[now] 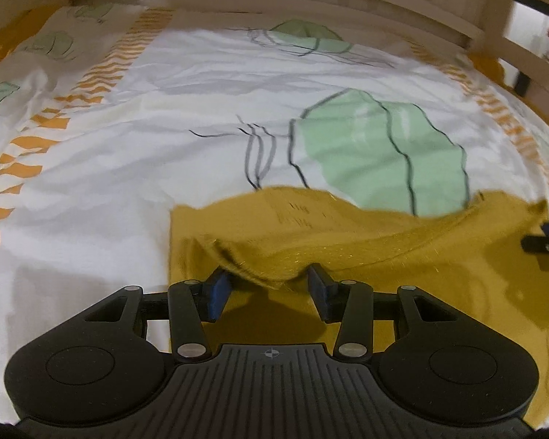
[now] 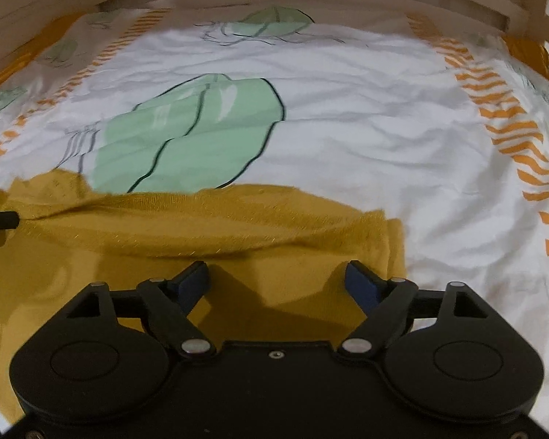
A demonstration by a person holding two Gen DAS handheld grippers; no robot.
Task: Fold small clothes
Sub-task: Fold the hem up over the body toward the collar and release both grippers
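A mustard-yellow knit garment (image 1: 402, 252) lies on the bed's white printed sheet (image 1: 128, 168). My left gripper (image 1: 271, 285) is open over the garment's left part, and a raised fold of the fabric sits between its blue pads (image 1: 219, 292) without being pinched. The same garment shows in the right wrist view (image 2: 208, 226). My right gripper (image 2: 276, 278) is wide open just above the garment's right part, near its right edge. The other gripper's tip shows at the right edge of the left wrist view (image 1: 545, 243) and at the left edge of the right wrist view (image 2: 0, 219).
The sheet (image 2: 366, 128) bears green cactus prints (image 2: 186, 135) and orange zigzag bands (image 2: 523, 146). A pale wooden bed rail (image 1: 274, 3) runs along the far side, with a post at the far right (image 1: 494, 11).
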